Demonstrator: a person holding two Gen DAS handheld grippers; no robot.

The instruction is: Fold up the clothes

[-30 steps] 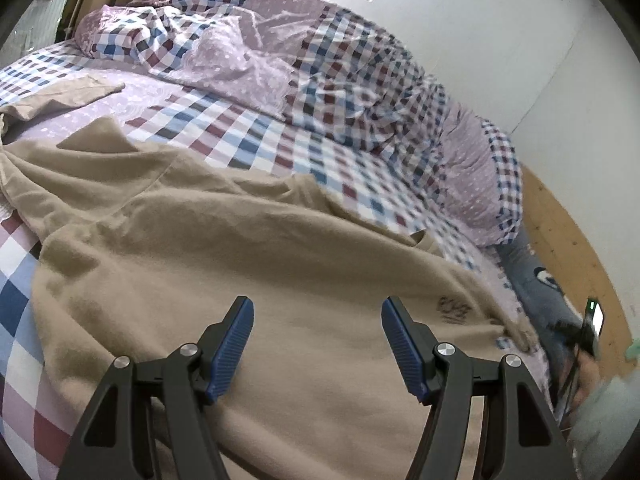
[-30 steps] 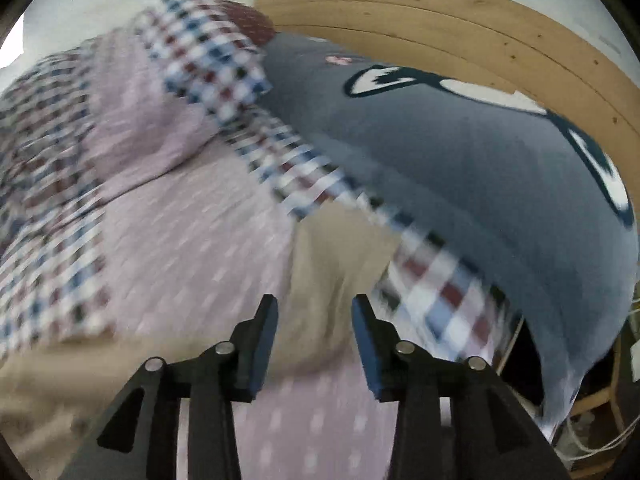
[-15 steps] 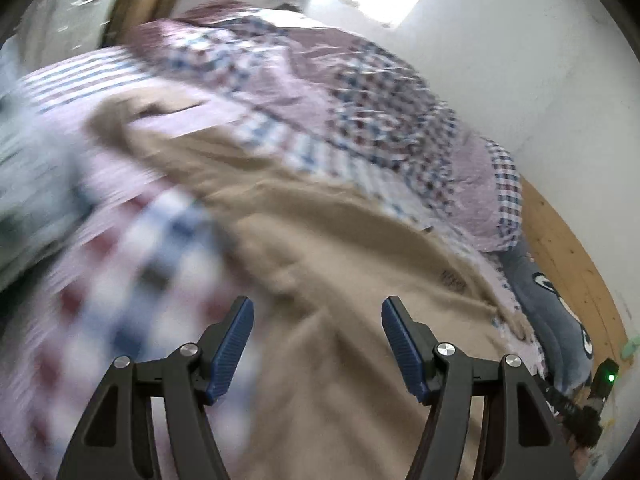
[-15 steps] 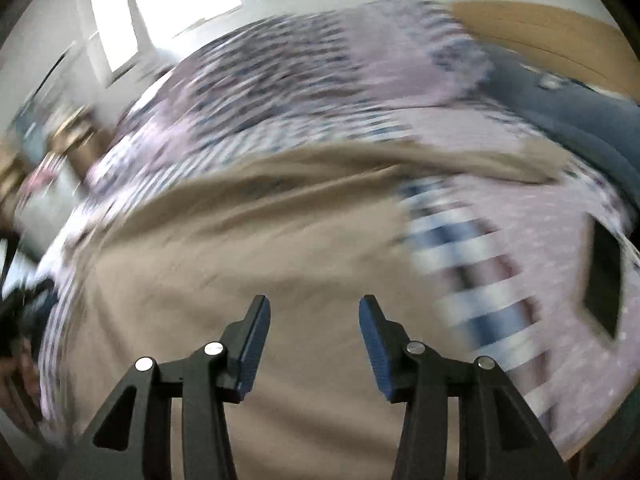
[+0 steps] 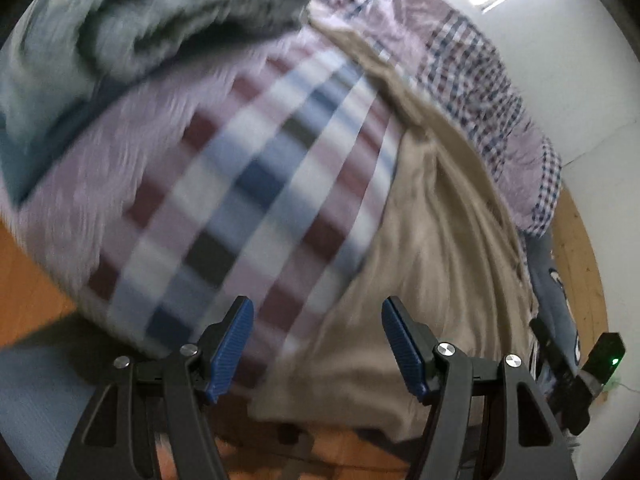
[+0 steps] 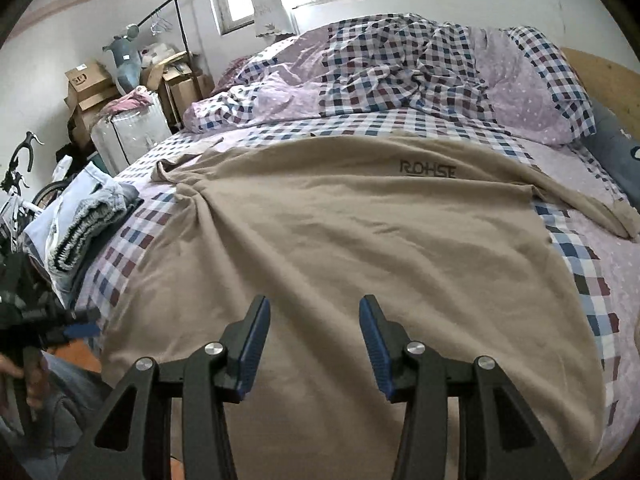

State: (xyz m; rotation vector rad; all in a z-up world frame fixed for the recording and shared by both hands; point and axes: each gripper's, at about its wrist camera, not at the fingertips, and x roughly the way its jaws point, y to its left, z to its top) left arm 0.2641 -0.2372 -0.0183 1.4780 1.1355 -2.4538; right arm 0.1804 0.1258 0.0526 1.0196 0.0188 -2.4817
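In the right wrist view the right gripper point(image 6: 312, 344) sits at 6 o'clock with its jaws spread apart and nothing between them, poised over the near hem of the beige shirt point(image 6: 340, 240). The shirt lies spread flat, with some wrinkles, across the middle of the bed point(image 6: 592, 264), its printed lettering toward 12 o'clock and one sleeve trailing out toward 3 o'clock. At 9 o'clock a stack of folded clothes point(image 6: 86, 220) rests on the bed's edge, just beside the shirt's other sleeve. Below it, near 8 o'clock, the left gripper point(image 6: 76, 330) shows at the bed's edge, held by a hand point(image 6: 28, 380). Beyond the shirt, a rumpled checked quilt point(image 6: 400, 64) is heaped at 12 o'clock, and past the bed toward 10 o'clock stand cardboard boxes point(image 6: 86, 84). The left wrist view is heavily blurred: the left gripper's jaws also stand wide open and empty, over the checked bedsheet point(image 5: 248, 184), with the shirt's edge running from 5 toward 1 o'clock.
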